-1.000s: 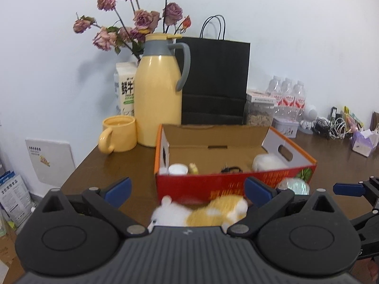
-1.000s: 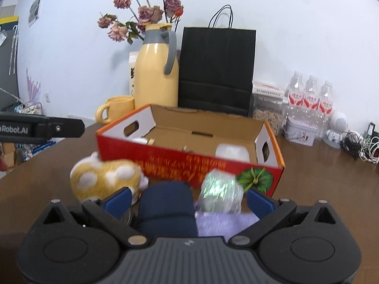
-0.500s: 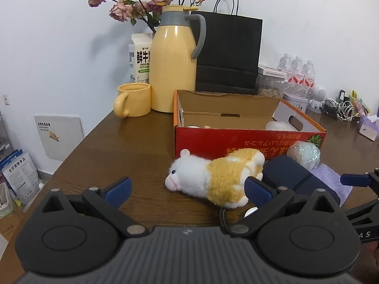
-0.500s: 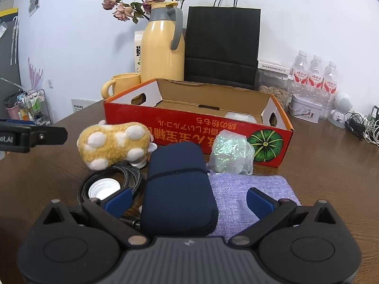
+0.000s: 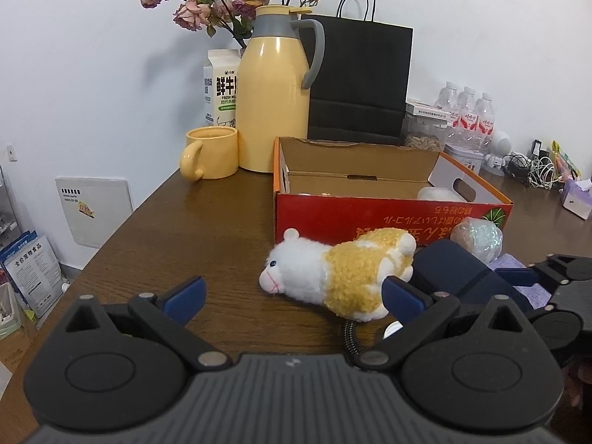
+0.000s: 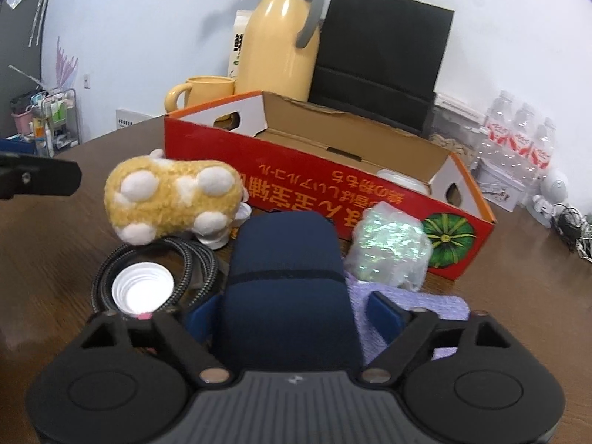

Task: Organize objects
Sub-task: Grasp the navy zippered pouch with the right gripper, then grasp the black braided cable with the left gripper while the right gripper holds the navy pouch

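Right hand-held gripper (image 6: 292, 318) pinches the navy pouch (image 6: 285, 281) across its near end. Pouch looks soft, light, likely to sag; mid-body hold seems safer. Left hand-held gripper (image 5: 292, 294) spread, empty.

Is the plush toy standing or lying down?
Lying down: the plush toy rests on its side on the table, paws facing sideways.

Bright even indoor light; soft wall shadows; fisheye-bent edges; right view slightly blurred.
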The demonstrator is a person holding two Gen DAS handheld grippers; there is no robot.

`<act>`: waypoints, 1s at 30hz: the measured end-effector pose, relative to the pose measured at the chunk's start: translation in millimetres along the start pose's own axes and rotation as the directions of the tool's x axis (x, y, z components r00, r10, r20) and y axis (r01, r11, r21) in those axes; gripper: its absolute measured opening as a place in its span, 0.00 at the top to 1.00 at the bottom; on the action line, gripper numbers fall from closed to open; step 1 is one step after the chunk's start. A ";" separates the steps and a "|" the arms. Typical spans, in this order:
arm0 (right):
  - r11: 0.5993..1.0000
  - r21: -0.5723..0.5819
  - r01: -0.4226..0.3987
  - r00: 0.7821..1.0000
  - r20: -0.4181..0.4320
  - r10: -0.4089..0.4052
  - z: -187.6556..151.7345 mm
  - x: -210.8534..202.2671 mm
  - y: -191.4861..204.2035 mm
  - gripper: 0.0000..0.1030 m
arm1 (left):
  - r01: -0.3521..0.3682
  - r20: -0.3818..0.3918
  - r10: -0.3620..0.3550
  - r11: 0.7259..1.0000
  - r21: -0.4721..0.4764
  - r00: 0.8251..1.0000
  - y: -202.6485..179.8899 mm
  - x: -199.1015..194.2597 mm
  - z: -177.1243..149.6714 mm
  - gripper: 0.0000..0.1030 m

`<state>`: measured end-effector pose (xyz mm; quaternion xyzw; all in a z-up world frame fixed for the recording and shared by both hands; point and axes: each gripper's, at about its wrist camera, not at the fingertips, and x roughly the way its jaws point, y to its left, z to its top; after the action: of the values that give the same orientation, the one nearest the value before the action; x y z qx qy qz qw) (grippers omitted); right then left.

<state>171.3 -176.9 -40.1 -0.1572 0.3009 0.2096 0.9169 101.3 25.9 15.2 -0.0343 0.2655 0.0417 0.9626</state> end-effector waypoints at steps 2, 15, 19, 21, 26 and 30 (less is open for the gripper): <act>1.000 -0.005 0.007 1.000 0.008 -0.007 -1.1 1.4 2.4 0.23 | -0.002 -0.005 0.002 1.000 -0.003 1.000 0.2 0.9 -1.6 0.00; 0.999 0.043 -0.021 0.995 0.095 0.017 -7.9 -10.6 -5.7 0.38 | 0.010 -0.056 -0.010 1.000 0.007 0.998 -12.0 13.5 -11.4 0.00; 0.998 0.063 -0.022 0.991 0.132 0.014 -10.4 -19.5 -9.4 0.38 | 0.013 -0.077 -0.013 1.000 0.011 0.997 -14.7 16.3 -14.1 0.00; 0.997 0.077 -0.027 0.989 0.150 0.015 -11.8 -24.7 -12.1 0.38 | 0.026 -0.086 -0.025 1.000 0.011 0.996 -16.7 17.3 -15.2 0.00; 0.992 0.114 -0.052 0.980 0.197 0.029 -16.6 -36.9 -18.7 0.38 | 0.039 -0.109 -0.037 0.999 0.022 0.993 -26.1 21.9 -18.6 0.00; 0.989 0.141 -0.051 0.972 0.234 0.017 -20.0 -46.4 -24.8 0.38 | 0.063 -0.127 -0.058 0.998 0.030 0.990 -35.3 24.2 -20.7 0.00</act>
<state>139.6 -220.0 -22.8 -0.0591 0.2091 0.2195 0.9511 115.0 -9.5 -13.4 -0.0284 0.3254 0.0057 0.9451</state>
